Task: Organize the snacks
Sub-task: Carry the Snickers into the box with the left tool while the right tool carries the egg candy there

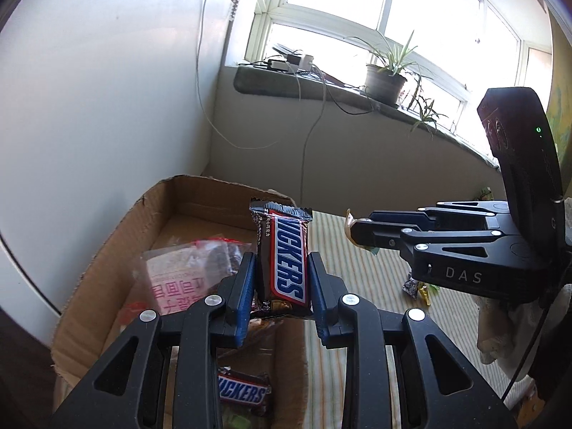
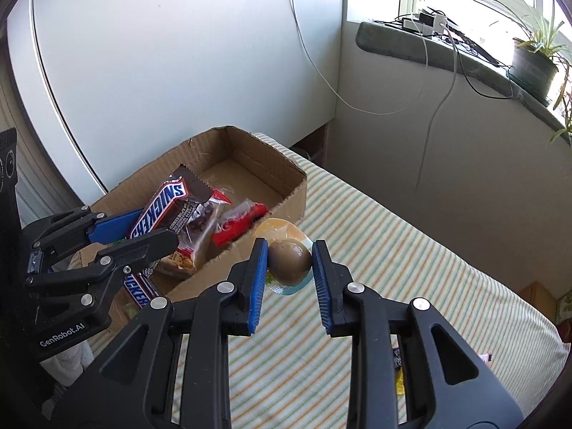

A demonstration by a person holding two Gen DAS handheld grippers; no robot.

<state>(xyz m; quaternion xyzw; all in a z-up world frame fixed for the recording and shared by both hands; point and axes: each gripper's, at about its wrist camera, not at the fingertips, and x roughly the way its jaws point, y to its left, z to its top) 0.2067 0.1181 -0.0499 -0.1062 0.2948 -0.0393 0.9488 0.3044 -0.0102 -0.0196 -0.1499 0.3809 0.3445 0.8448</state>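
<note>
My left gripper (image 1: 281, 268) is shut on a Snickers bar (image 1: 282, 261), held upright above the open cardboard box (image 1: 107, 250); the same bar (image 2: 157, 211) shows in the right wrist view, over the box (image 2: 286, 175). My right gripper (image 2: 290, 261) is shut on a packaged brown egg (image 2: 289, 262) in a clear wrapper, above the striped cloth just right of the box. In the left wrist view the right gripper (image 1: 352, 230) comes in from the right. Inside the box lie a second Snickers (image 1: 243, 391), a clear bag with pink print (image 1: 178, 279) and a red packet (image 2: 237, 227).
The striped cloth (image 2: 393, 250) covers the surface to the right of the box. A few small wrapped sweets (image 1: 418, 289) lie on it. A white panel (image 2: 178, 53) stands behind the box. The windowsill (image 1: 321, 85) carries potted plants (image 1: 386, 78) and cables.
</note>
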